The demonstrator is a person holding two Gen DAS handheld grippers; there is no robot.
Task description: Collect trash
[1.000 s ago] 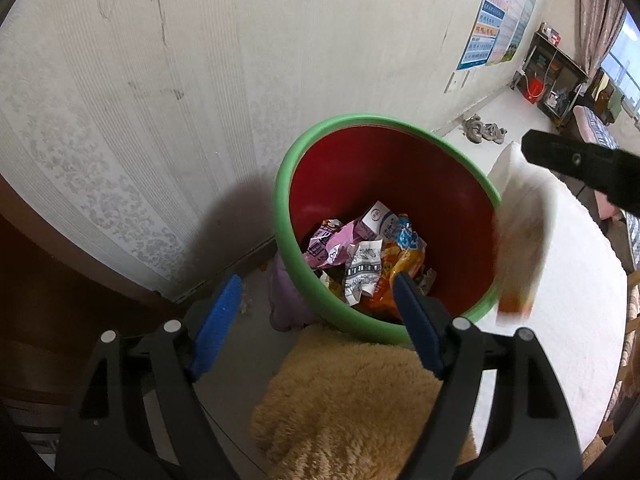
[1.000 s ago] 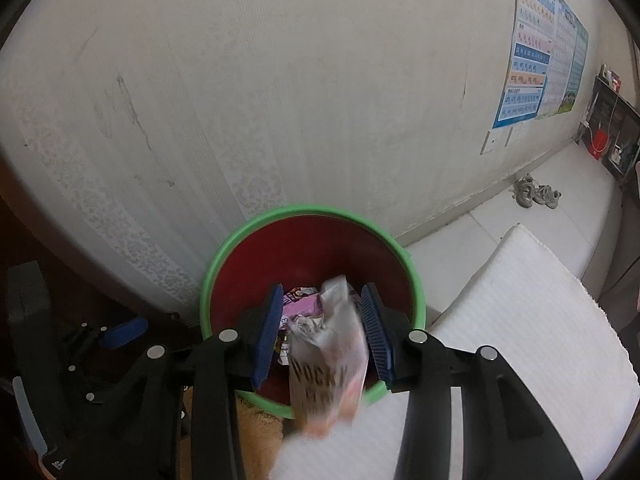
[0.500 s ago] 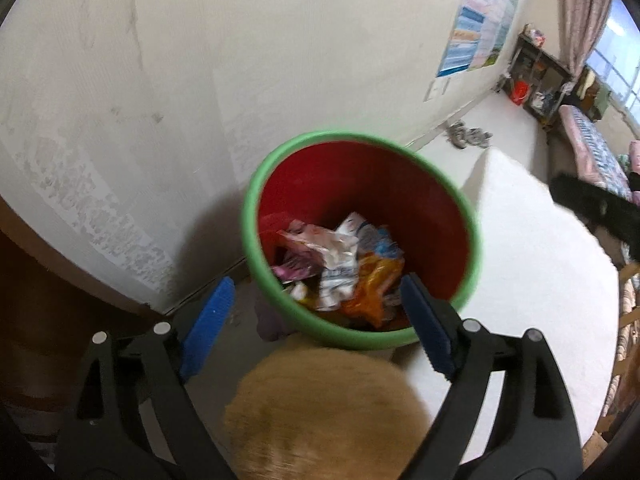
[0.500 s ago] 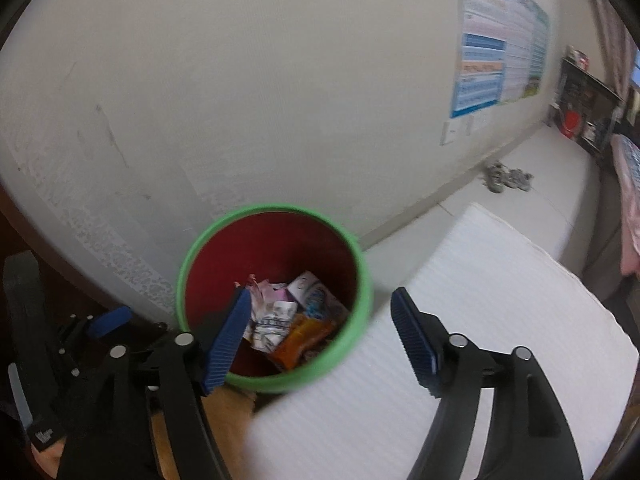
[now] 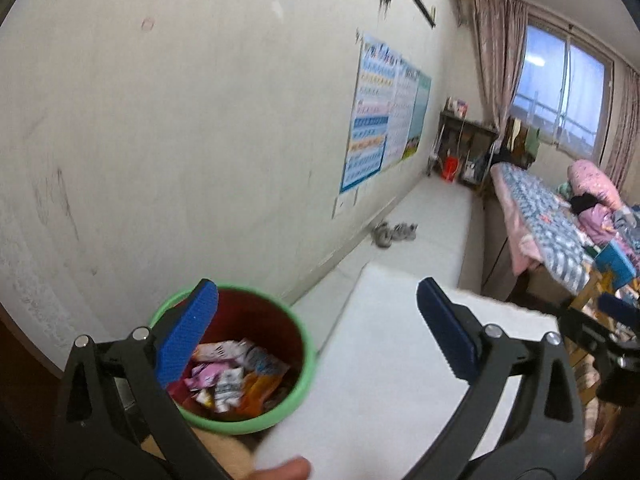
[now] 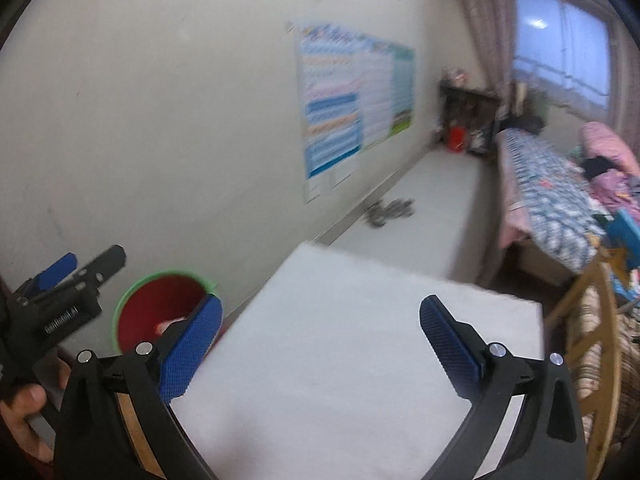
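Both empty. Left gripper [image 5: 316, 332] and right gripper [image 6: 320, 340]: jaws opening, spread wide, nothing between the pads. Trash bin [image 5: 308, 364], green rim, red inside, sits low left by the wall, wrappers [image 5: 236, 376] piled in it. Left gripper is the nearer. White worktop [image 6: 360, 360] lies to the bin's right, bare; no loose trash visible.

A blue chart poster [image 5: 384, 120] hangs on the wall above grey shoes [image 5: 394, 233], bed [image 5: 536, 208] opposite
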